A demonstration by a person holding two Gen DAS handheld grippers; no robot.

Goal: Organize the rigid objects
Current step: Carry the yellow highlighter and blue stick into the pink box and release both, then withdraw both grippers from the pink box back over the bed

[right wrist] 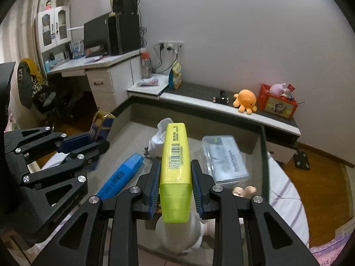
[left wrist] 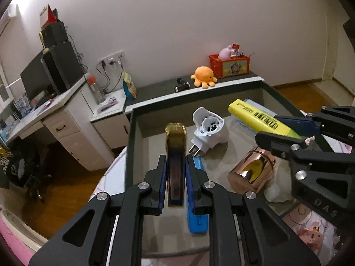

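Over the grey-lined tray (left wrist: 137, 133), both grippers hung with loads. The left gripper (left wrist: 175, 161) was clamped on a narrow gold-and-dark case (left wrist: 175, 146), its pads pressed to the two long sides; the right gripper (right wrist: 175, 170) was clamped on a yellow highlighter (right wrist: 176, 155), cap end nearest the camera.

Each piece looked ready to be set down inside the tray — a judgement, since neither touched the floor yet. To do it well, I would lower each one flat onto bare lining and part the pads only once it rested, so nothing rolled.

Room was tight. A blue highlighter (right wrist: 122, 175) lay on the tray floor just right of the gold case's line. A white plug-in device (left wrist: 208, 130) sat toward the far middle, a shiny copper can (left wrist: 253, 173) lay on its side to the right, and a clear plastic box (right wrist: 224, 159) occupied the far right corner. Something white and soft lay under the right gripper; I could not tell what it was. The two grippers were near one another — they could collide.

On the shelf beyond sat an orange plush octopus (left wrist: 204, 76) and a red crate (left wrist: 229, 65), well apart from the work.
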